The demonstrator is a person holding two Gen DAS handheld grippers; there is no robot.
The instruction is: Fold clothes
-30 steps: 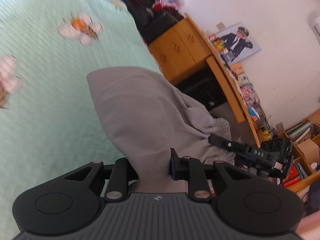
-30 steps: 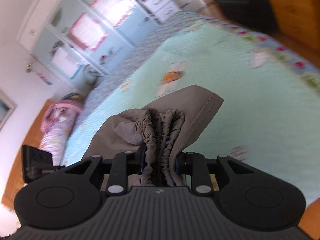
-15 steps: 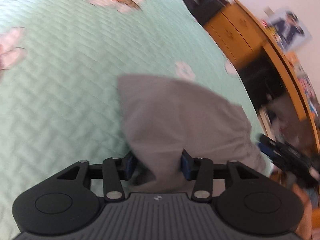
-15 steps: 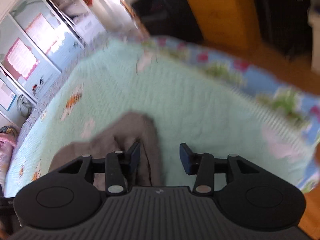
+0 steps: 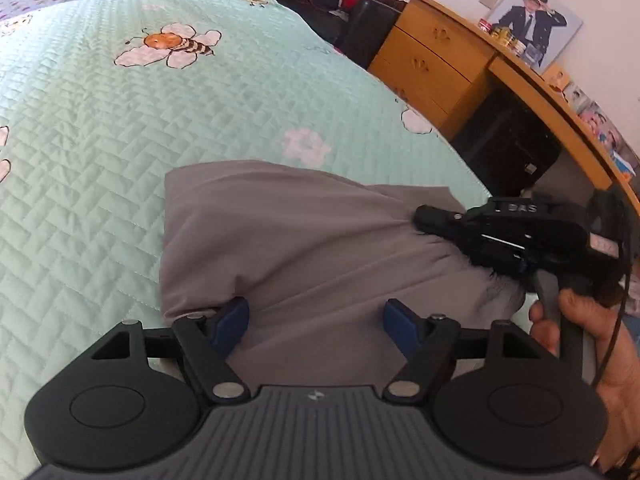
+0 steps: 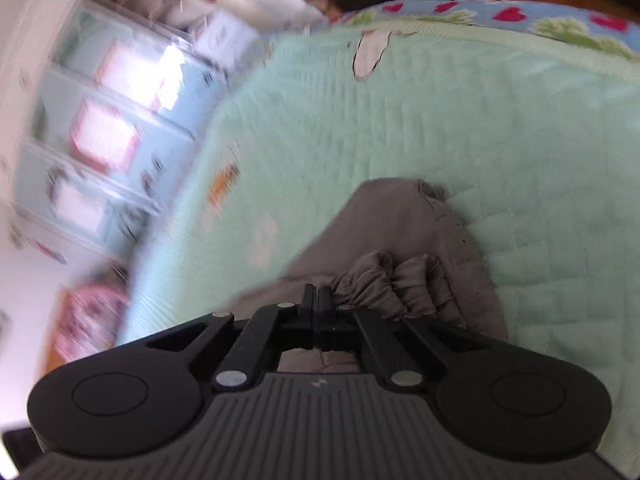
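The left wrist view shows grey pants (image 5: 304, 240) lying on a green bed (image 5: 100, 152) with a bee picture sewn on it. The left tool (image 5: 316, 322) sits low over the near edge of the pants. Its blue pads (image 5: 232, 322) are wide apart and have just been opening. The cloth lies between them, but they do not squeeze it. I think the left tool is letting go so the pants can lie flat on the bed. The right tool (image 5: 428, 216) comes in from the right side, with a hand (image 5: 588, 340) on its handle, and its tip is down on the bunchy part of the pants. In the right wrist view the right tool (image 6: 316, 300) has its two fingers pressed together. The stretchy waist (image 6: 396, 284) is bunched up just beside the tip. Some grey cloth shows right under the fingers, but I cannot tell if any is pinched between them. It may be there to hold that end still, or to get a new grip. The pants are only bunched up, not neatly folded yet, so most of the folding looks like it is still to do. The brown desk (image 5: 436, 60) stands beside the bed, well away from the pants.
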